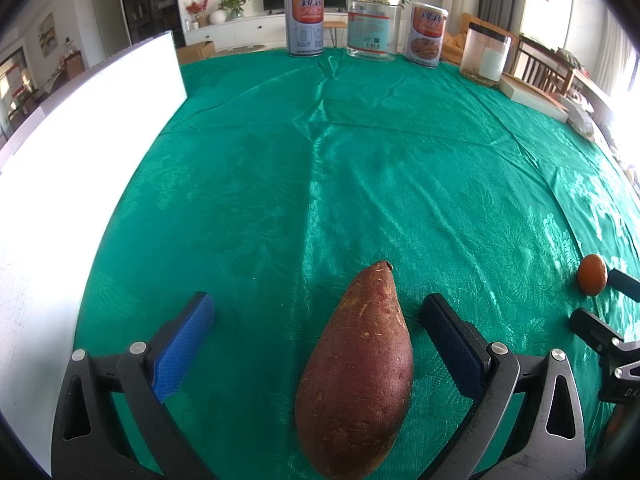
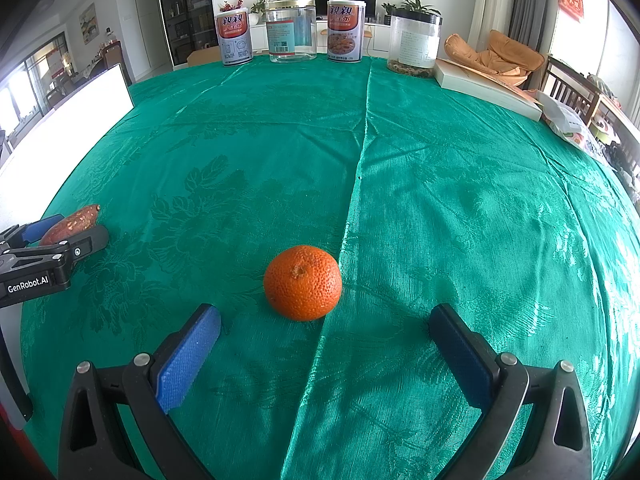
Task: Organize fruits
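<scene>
A reddish-brown sweet potato [image 1: 356, 372] lies on the green tablecloth, pointed end away from me, between the spread fingers of my left gripper [image 1: 318, 316], which is open and not touching it. An orange [image 2: 303, 282] sits on the cloth just ahead of my right gripper [image 2: 325, 326], also open with its blue pads wide apart. In the left wrist view the orange [image 1: 592, 274] shows at the far right beside the right gripper's fingers [image 1: 592, 330]. In the right wrist view the sweet potato [image 2: 74, 224] and the left gripper [image 2: 66, 228] appear at the left edge.
A white board [image 1: 80, 152] stands along the table's left side. At the far edge stand two printed cans [image 2: 234, 36], a clear jar [image 2: 291, 30] and a plastic container [image 2: 414, 42]. A flat white box [image 2: 486, 88] lies at the back right.
</scene>
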